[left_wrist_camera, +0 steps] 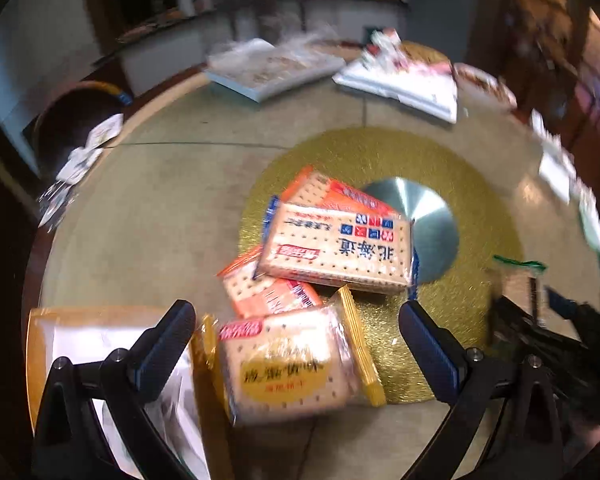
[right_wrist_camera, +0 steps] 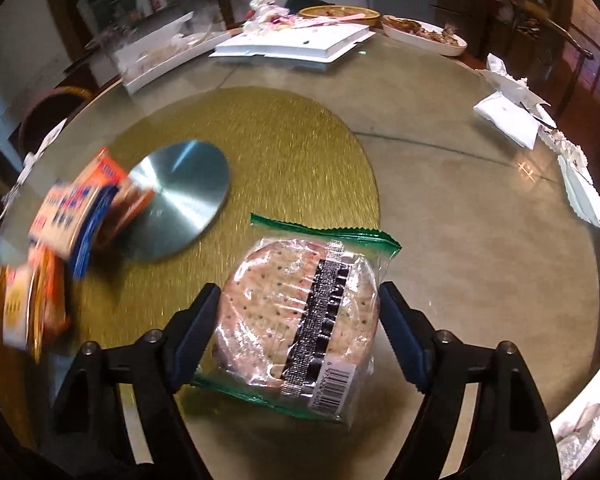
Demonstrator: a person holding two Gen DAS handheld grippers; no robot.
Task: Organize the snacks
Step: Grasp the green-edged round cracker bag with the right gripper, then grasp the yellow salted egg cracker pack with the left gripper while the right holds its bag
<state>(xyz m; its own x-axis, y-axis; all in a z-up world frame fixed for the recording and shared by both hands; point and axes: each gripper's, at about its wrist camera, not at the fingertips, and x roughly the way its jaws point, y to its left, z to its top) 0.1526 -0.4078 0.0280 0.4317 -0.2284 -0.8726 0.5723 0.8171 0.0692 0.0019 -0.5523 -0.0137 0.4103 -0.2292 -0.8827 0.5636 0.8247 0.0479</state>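
Note:
My left gripper (left_wrist_camera: 297,312) hangs open over a yellow-edged cracker packet (left_wrist_camera: 296,364), which lies between its wide-set fingers without being touched. Beyond it are a blue-edged cracker packet (left_wrist_camera: 336,248) and orange packets (left_wrist_camera: 272,294) piled on the gold mat (left_wrist_camera: 460,184). In the right wrist view my right gripper (right_wrist_camera: 299,294) straddles a clear, green-edged packet of round crackers (right_wrist_camera: 284,304) lying flat at the mat's edge. Its pads (right_wrist_camera: 198,324) stand close at both sides and no squeeze shows. The same pile (right_wrist_camera: 72,216) is blurred at the far left.
A silver disc (right_wrist_camera: 184,196) sits in the middle of the gold mat (right_wrist_camera: 280,140) on the round glass table. White boxes (right_wrist_camera: 300,44), food dishes (right_wrist_camera: 424,34) and paper napkins (right_wrist_camera: 508,116) line the far and right rim. A yellow-and-white bag (left_wrist_camera: 100,352) lies under my left finger.

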